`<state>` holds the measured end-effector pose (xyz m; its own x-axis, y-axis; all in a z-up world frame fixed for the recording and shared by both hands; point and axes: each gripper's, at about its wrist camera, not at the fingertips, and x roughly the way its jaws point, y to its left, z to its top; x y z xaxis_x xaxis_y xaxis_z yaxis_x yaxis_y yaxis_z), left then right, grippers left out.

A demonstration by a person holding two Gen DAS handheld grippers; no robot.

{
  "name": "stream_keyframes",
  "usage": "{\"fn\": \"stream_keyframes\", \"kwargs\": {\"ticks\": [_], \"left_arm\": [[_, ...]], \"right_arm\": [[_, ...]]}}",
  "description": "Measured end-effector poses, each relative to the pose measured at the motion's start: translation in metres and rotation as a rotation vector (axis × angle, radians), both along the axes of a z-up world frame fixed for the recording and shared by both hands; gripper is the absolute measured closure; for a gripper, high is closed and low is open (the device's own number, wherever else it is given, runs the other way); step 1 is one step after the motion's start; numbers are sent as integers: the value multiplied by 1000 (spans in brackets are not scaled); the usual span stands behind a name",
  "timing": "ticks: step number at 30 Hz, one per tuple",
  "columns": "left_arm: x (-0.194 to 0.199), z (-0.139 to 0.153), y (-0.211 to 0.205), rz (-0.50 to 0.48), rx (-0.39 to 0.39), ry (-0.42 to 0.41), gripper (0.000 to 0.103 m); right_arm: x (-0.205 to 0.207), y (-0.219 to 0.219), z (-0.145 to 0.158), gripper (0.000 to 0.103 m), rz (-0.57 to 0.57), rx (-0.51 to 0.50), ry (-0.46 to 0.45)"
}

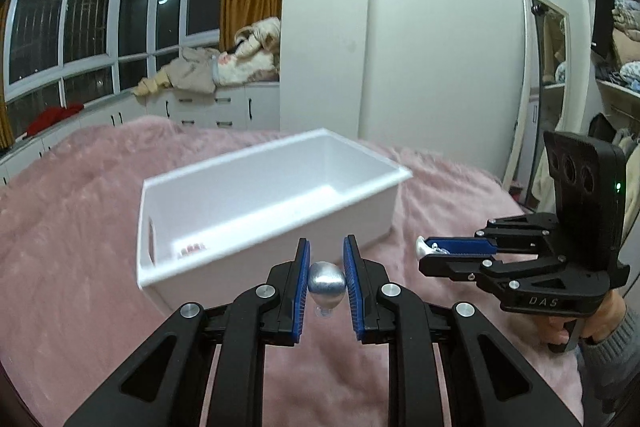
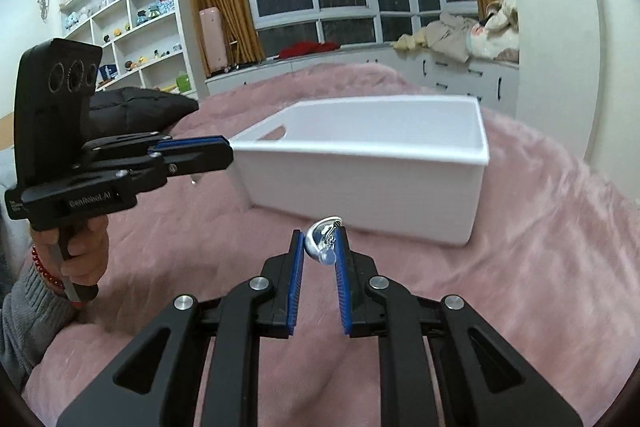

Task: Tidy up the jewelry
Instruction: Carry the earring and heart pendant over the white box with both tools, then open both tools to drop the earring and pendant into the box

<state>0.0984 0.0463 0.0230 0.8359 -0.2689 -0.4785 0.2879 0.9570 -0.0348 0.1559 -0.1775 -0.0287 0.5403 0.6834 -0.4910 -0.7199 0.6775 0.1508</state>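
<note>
Left claw pinches a silver earring; right claw grips its mate, both short of the white bin.

left hand-held gripper clamped, right hand-held gripper clamped

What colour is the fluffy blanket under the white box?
Pink: the blanket shows best in the right wrist view, under the white box.

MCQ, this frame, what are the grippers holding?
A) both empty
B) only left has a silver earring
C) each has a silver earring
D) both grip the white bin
C: the left gripper clamps a silver earring, and the right gripper clamps another silver earring; the white bin sits untouched on the pink blanket.
</note>
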Motion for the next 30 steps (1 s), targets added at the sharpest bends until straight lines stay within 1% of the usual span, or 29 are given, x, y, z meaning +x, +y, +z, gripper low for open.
{"fn": "stream_keyframes", "kwargs": {"ticks": [10, 14, 18, 22, 24, 25, 26, 30], "left_arm": [[24, 45, 1, 20, 1, -96, 81], [39, 58, 3, 33, -20, -123, 81], [53, 58, 14, 71, -70, -122, 81], [71, 47, 24, 101, -72, -84, 81], [80, 37, 28, 120, -70, -51, 81], [86, 31, 32, 130, -79, -25, 81], [96, 23, 39, 145, -105, 19, 81], [118, -4, 65, 192, -183, 127, 81]], "right_arm": [[27, 7, 37, 87, -56, -20, -81], [40, 10, 48, 87, -81, -7, -98], [63, 14, 55, 87, -125, 25, -88], [86, 27, 50, 87, -141, 13, -65], [96, 35, 45, 87, -151, -14, -55], [104, 41, 40, 87, -152, -28, -32], [110, 44, 37, 87, -155, -37, -16], [127, 58, 18, 87, -162, -85, 31]]}}
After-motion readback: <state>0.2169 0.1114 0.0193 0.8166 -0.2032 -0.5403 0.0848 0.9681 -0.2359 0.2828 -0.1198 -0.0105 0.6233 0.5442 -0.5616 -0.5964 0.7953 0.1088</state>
